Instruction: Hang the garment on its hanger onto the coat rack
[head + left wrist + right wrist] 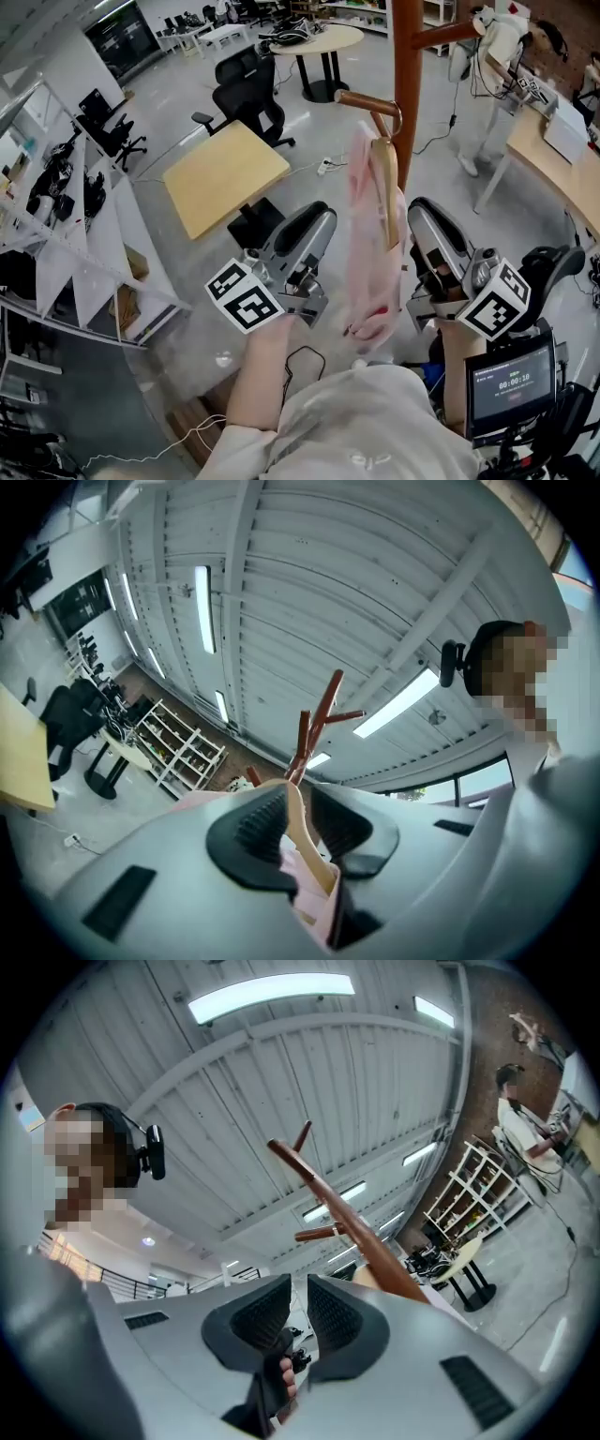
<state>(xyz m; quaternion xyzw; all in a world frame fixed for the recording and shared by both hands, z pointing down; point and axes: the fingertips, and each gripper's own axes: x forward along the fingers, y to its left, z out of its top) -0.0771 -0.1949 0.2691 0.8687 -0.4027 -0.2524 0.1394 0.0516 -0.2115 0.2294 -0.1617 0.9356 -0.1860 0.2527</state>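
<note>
Head view shows the pink garment (361, 246) on its wooden hanger (384, 183) at the coat rack (407, 84). Its long axis runs 12 to 6 o'clock, with the hook up at a peg (364, 100). The left gripper (314, 234) sits at the garment's 8 o'clock and the right gripper (427, 225) at its 4 o'clock.

Only the left gripper view shows that gripper's jaws clamped on the hanger arm with pink cloth beneath it, the rack rising at 12 o'clock.

The right gripper view shows its jaws a narrow gap apart with nothing between the pads, and the rack's pole slanting towards 11 o'clock.
</note>
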